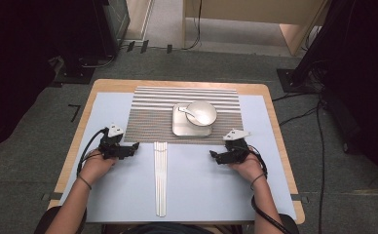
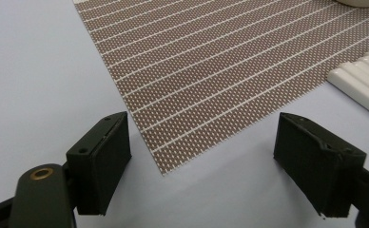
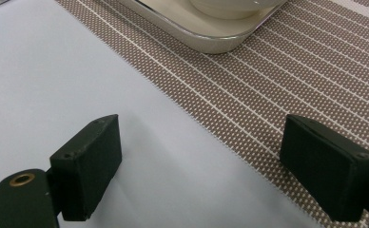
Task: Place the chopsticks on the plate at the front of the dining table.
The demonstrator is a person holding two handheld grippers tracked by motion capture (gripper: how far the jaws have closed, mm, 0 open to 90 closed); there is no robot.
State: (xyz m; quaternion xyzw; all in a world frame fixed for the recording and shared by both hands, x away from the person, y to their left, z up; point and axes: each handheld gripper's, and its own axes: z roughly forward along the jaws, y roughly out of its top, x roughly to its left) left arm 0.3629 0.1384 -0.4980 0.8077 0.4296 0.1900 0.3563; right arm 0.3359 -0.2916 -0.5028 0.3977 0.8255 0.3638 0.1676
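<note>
Left gripper, high view: left gripper sat low over the pale blue table cover, held in the person's left hand, jaws pointing inward toward the table's middle, with nothing between them.
Right gripper, high view: right gripper was held in the right hand, mirrored, jaws aimed inward, nothing held.
Chopstick bundle, high view: white chopsticks lay lengthwise on the cover between the two grippers, their far ends meeting the near edge of the striped placemat.
Dishes, high view: a square metal tray rested on the placemat, carrying a white bowl with a spoon in it.
Left gripper view: the two black jaws stood wide apart and empty above the cover; the placemat's near corner lay between them, and the white chopsticks showed at the right edge, close to the mat.
Right gripper view: jaws stood wide apart, gripping nothing; the left jaw hung over bare cover, the right over the placemat; the tray's rounded corner lay ahead on the mat, with the bowl's base on it.
</note>
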